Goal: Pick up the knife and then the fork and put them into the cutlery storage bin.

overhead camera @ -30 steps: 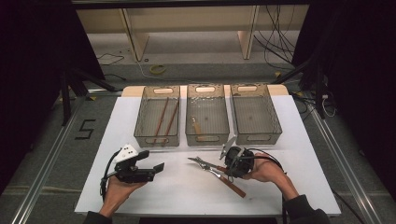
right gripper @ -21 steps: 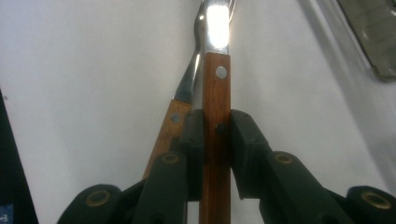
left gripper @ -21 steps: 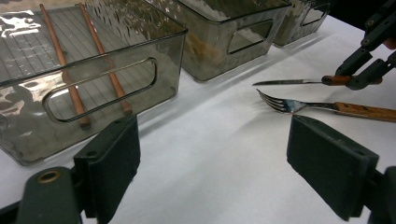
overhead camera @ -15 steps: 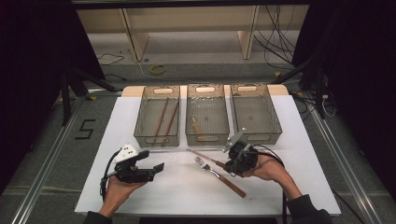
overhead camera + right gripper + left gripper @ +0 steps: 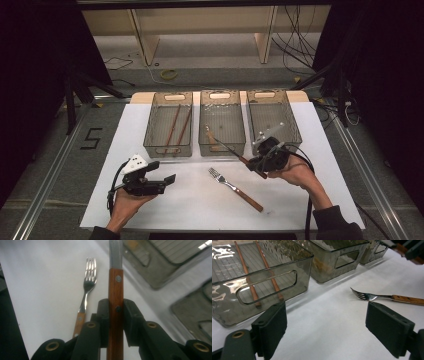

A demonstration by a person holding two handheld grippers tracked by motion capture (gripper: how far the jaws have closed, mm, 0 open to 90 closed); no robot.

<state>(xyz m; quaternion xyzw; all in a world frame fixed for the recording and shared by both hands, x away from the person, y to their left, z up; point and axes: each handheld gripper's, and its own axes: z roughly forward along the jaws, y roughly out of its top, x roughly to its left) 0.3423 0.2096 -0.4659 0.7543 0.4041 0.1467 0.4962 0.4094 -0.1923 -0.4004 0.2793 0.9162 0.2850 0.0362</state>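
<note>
Item: knife [image 5: 115, 290], wooden handle clamped between my right gripper [image 5: 260, 162] jaws, newly lifted off the table [image 5: 320, 145] toward the middle bin [image 5: 222, 145], leaving the fork [image 5: 235, 187] behind to sort; left gripper [image 5: 332, 330] idle, jaws apart.

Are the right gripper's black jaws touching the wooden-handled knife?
Touching. The right gripper view shows the right gripper with both pads pressed against the wooden-handled knife.
</note>
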